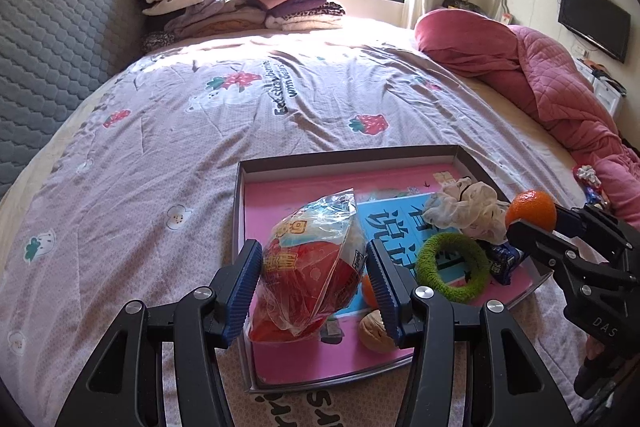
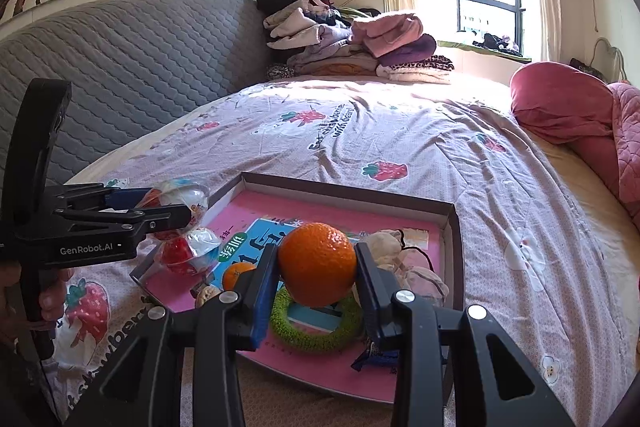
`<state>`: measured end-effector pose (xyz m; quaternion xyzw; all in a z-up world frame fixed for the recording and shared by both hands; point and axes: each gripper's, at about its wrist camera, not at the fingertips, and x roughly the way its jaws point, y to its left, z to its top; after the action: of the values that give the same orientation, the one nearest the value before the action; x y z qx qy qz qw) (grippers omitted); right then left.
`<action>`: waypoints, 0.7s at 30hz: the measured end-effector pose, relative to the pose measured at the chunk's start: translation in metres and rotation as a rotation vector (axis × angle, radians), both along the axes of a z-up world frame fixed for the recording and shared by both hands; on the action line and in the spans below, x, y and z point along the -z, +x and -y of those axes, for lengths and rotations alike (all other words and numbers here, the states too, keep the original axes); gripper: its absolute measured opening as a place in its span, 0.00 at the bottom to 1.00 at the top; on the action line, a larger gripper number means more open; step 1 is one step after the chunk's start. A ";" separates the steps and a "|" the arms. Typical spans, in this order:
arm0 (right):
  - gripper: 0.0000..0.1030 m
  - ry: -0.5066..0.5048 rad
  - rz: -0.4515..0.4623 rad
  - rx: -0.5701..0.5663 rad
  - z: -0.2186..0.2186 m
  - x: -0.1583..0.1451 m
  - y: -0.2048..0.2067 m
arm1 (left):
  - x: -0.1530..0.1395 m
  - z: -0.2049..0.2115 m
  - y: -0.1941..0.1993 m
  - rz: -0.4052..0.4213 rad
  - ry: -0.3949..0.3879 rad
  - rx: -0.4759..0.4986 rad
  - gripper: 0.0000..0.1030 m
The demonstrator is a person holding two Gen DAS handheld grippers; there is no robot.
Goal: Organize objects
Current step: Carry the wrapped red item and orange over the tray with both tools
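Snack bag and orange held over the cardboard tray, one in each gripper.

Left gripper (image 1: 314, 281) has its blue ribbed pads closed on the sides of the snack bag (image 1: 310, 263), above the near-left corner of the tray (image 1: 239, 211); the bag looks light, the film is slippery and crinkly, so I think a hold on the filled middle is safer than on the loose top. Right gripper (image 2: 316, 275) is closed on the orange (image 2: 317, 264), above the middle of the tray; the fruit seems firm, round and a little heavy, so it is best held across its widest part, without too much squeeze. Below them in the tray lie a green fuzzy ring (image 2: 316, 323), a walnut (image 1: 374, 331), a second small orange (image 2: 237, 275) and, toward the far right side, a pale scrunchie (image 1: 466, 209).
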<state>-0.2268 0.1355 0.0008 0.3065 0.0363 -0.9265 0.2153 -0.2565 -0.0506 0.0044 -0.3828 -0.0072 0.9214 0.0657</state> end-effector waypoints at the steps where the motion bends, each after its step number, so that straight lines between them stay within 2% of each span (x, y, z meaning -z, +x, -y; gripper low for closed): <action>1: 0.36 0.001 0.005 -0.001 0.000 0.002 0.000 | 0.002 -0.002 0.000 0.000 0.000 0.000 0.54; 13: 0.36 0.049 0.043 -0.016 0.009 0.023 -0.002 | 0.014 -0.031 0.007 -0.006 -0.011 0.080 0.54; 21: 0.36 0.082 0.060 -0.010 0.013 0.037 -0.006 | 0.025 -0.037 0.005 0.015 -0.024 0.083 0.54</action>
<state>-0.2328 0.1221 -0.0360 0.3424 0.0695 -0.9136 0.2081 -0.2515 -0.0134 -0.0201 -0.3903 0.0194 0.9152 0.0989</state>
